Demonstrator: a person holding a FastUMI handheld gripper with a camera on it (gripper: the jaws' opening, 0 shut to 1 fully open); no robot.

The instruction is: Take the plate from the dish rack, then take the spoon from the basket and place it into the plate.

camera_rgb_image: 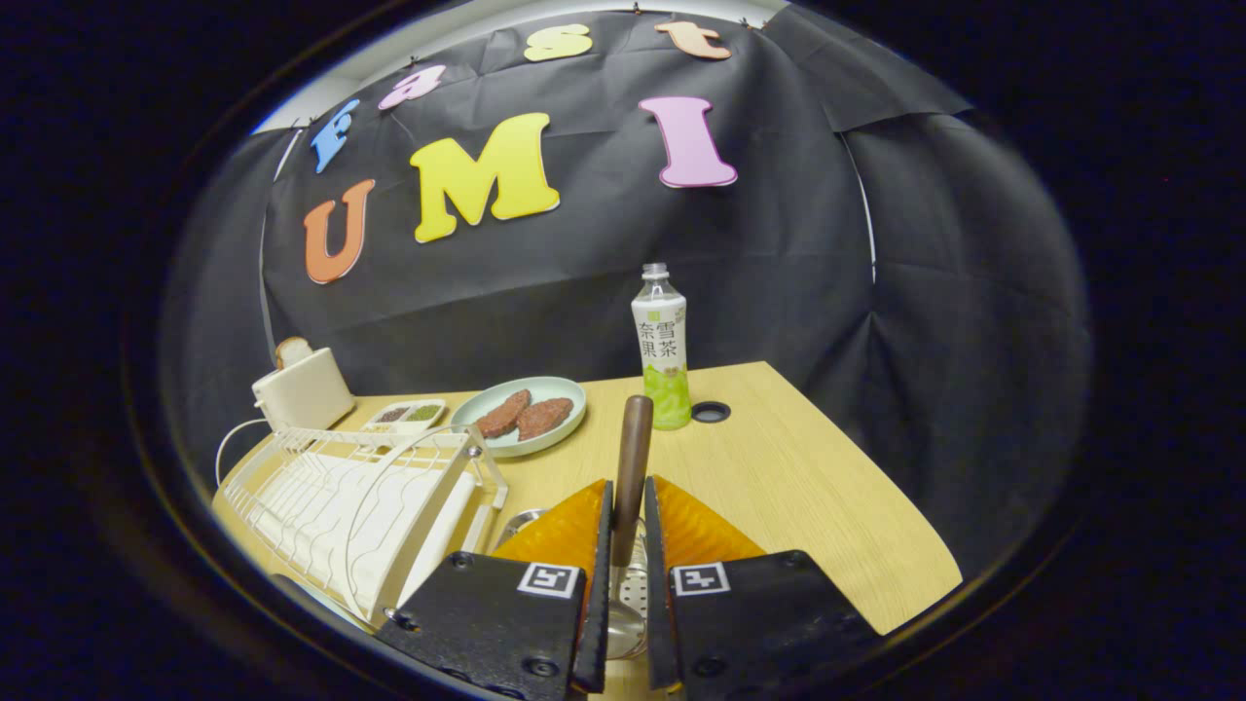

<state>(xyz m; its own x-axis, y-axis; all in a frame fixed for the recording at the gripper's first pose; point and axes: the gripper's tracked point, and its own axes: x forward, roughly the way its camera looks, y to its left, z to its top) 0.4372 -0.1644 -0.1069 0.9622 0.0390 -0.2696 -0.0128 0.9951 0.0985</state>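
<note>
**Spoon clamped at the basket, plate nowhere near yet**

Gripper view. The gripper (pixel 628 526) is closed on the spoon (pixel 631 458): both fingers press against its dark wooden handle, which stands nearly upright between them and pokes out beyond the fingertips. The metal bowl end hangs low between the finger bases, over the perforated metal basket (pixel 633 594) just under the fingers. Judging by this, the spoon is gripped at mid-handle so it can be drawn straight up out of the basket without tipping; whether it is already clear of the basket I cannot tell.

To the left of the fingers sits the white wire dish rack (pixel 360 497), close beside the basket. Its wires look bare; no plate stands in it that I can make out. Beyond the rack, a pale green plate (pixel 560 389) lies flat on the wooden table (pixel 779 477), carrying two brown patties (pixel 524 416). Whether this is the plate meant by the task is not certain.

Other things: a small divided tray (pixel 409 415) beside that plate, a white toaster (pixel 304 389) with a bread slice in it at the rack's far end, and a tea bottle (pixel 662 350) standing upright well ahead of the fingertips, next to a round cable hole (pixel 711 412) in the table.

Likely obstacles: the rack's raised wire edge to the left, and the bottle, which could be knocked over on a forward swing.
</note>
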